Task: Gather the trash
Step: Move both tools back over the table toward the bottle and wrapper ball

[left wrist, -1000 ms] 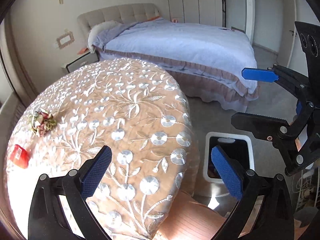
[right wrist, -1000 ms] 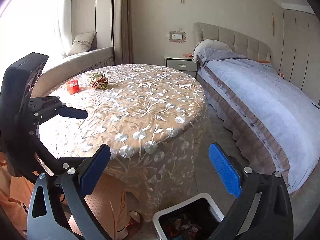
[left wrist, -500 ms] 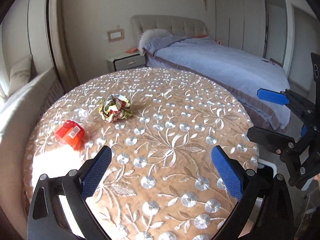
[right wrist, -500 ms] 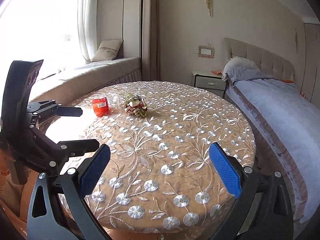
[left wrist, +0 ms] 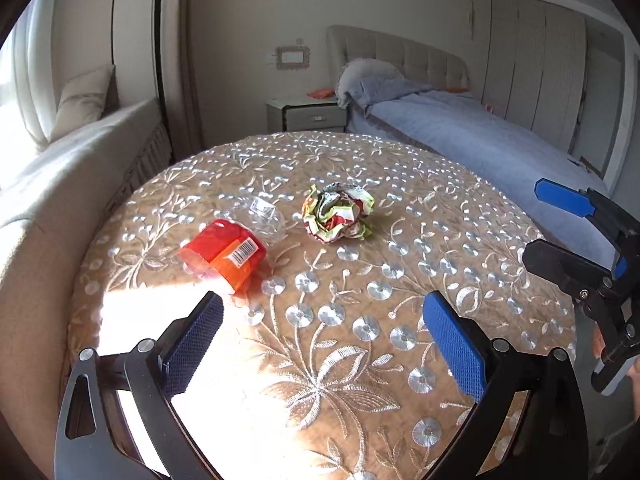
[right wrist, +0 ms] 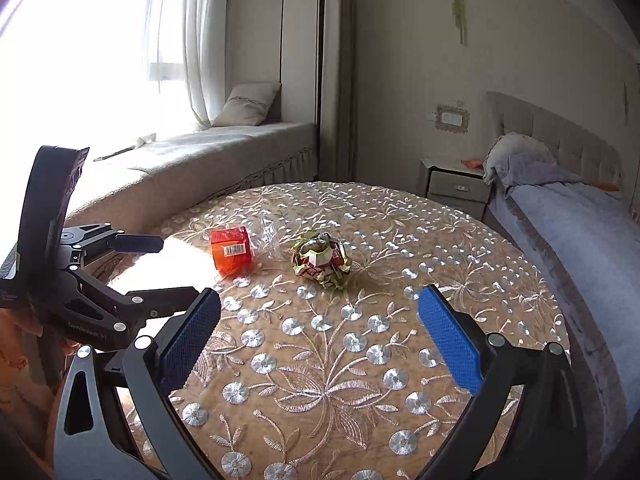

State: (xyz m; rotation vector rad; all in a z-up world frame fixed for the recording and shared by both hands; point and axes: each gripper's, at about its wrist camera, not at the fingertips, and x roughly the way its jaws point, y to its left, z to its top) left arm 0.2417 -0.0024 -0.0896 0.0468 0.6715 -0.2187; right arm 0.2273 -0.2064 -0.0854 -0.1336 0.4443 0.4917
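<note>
both the left gripper (left wrist: 320,336) and right gripper (right wrist: 318,330) hang with jaws spread wide, holding nothing, over the round embroidered tablecloth (left wrist: 400,280). mid-frame lie a crumpled multicoloured wrapper ball (left wrist: 339,213), a red plastic packet (left wrist: 224,254) and a clear plastic scrap (left wrist: 264,216).

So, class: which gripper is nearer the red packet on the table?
Left. The left gripper hovers just short of the red packet, its left finger almost reaching it. The right gripper hangs farther back, pointed more at the crumpled wrapper.
</note>
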